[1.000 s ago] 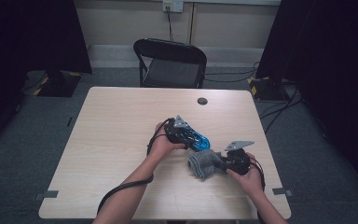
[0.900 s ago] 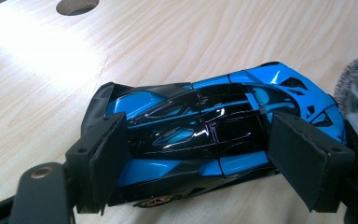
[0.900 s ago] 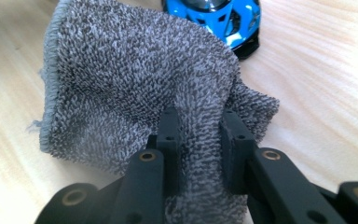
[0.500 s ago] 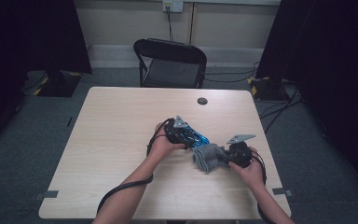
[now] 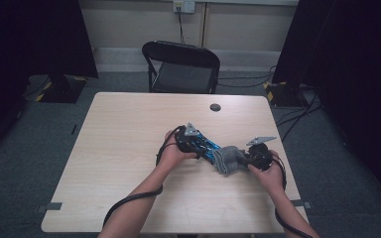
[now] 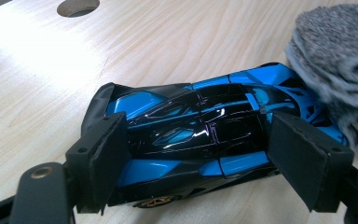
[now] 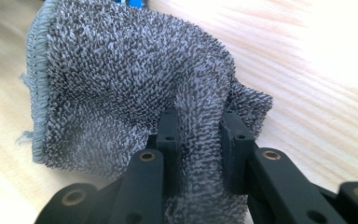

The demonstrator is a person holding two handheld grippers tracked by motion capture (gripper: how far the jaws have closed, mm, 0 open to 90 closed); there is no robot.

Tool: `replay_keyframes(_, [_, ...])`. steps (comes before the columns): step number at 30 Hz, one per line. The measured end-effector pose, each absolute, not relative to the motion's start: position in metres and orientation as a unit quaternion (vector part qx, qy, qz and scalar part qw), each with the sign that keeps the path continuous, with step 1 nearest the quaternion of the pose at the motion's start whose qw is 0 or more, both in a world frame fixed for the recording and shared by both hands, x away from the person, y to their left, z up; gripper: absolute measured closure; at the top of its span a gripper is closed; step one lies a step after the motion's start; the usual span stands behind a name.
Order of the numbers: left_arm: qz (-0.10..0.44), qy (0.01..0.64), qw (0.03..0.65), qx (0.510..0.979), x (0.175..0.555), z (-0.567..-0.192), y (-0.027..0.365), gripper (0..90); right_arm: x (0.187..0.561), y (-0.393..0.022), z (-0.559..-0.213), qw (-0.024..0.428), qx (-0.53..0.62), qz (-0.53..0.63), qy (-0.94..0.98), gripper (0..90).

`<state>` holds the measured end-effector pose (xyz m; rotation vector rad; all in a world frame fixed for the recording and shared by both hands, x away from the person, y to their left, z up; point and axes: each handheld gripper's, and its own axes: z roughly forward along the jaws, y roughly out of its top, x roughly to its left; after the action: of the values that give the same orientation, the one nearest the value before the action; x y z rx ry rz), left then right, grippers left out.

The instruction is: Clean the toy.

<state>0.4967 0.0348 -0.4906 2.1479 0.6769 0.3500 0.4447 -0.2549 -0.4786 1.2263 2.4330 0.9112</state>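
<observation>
On the pale wooden table [image 5: 129, 148], the left gripper [image 5: 204, 145] holds a glossy blue and black toy sports car [image 6: 200, 135], seen in the left gripper view. Its 2 black padded jaws press against the car's 2 flanks, 1 on each side, clamped on the body with the car lying lengthwise between them and its wheels on the tabletop. In the high view the car [image 5: 209, 148] sits right of the table's centre, toward the person's edge.

The right gripper [image 7: 200, 135] is pinched tight on a fold of a grey terry cloth [image 7: 121, 84], the fabric bunched between the 2 narrow jaws and ballooning out beyond them. In the left gripper view that cloth [image 6: 340, 60] lies over the far end of the car, touching its blue bodywork. From above, the cloth [image 5: 228, 158] fills the space between the 2 grippers, the right gripper [image 5: 245, 158] just beside it.

A round dark hole [image 5: 215, 107] sits near the table's far edge, and a black folding chair [image 5: 181, 67] stands beyond it.
</observation>
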Motion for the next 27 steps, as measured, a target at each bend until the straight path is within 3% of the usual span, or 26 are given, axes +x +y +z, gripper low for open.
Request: replay_keyframes(27, [0.139, 0.269, 0.417, 0.857, 0.497, -0.49, 0.035, 20.5, 0.477, -0.259, -0.476, 0.162, 0.47, 0.293, 0.817, 73.0])
